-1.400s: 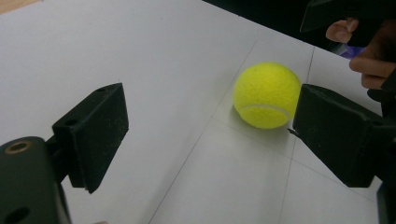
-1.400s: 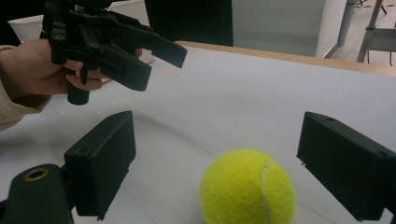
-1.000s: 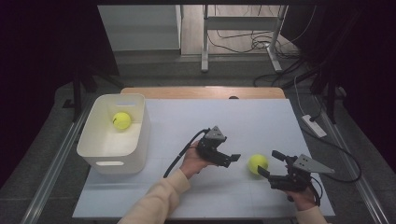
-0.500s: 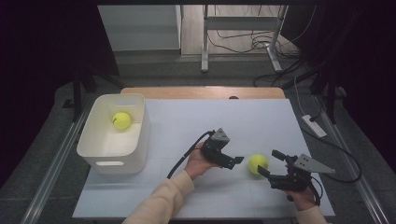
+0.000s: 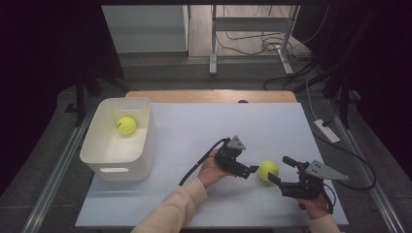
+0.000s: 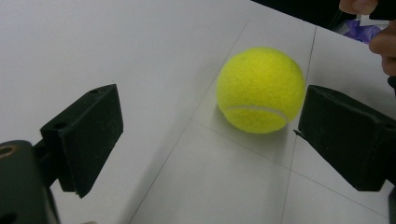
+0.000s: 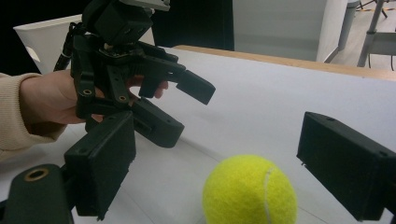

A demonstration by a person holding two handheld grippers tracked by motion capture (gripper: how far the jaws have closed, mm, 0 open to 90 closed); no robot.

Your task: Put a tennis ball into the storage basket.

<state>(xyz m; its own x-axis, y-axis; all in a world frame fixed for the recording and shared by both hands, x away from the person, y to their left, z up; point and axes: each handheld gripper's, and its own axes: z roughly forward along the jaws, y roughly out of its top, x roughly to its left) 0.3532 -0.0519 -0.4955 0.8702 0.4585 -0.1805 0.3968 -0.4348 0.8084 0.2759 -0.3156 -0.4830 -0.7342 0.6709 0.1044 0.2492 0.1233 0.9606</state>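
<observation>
Left tool (image 5: 248, 170) is open, jaws just been spreading wider, nothing between the pads yet; in the left gripper view the loose tennis ball (image 6: 260, 89) lies on the counter (image 5: 204, 126) just ahead of the tips, nearer the right-hand jaw, not touched; right tool (image 5: 281, 170) is open too, jaws wide, parked on the far side of that ball from the left tool; in the right gripper view the ball (image 7: 250, 191) sits low between its jaws with clear gaps to both pads, so no grip there either; progress: one tennis ball in the bin (image 5: 127, 125) already rests inside the white bin (image 5: 116, 165), which stands well apart from the loose ball, at the counter's left edge; judging by that, half done: one ball binned, one still on the counter; left to do, as I read it: left tool advances over the loose ball, closes, lifts, carries across to the bin, releases; grasp not yet started.
</observation>
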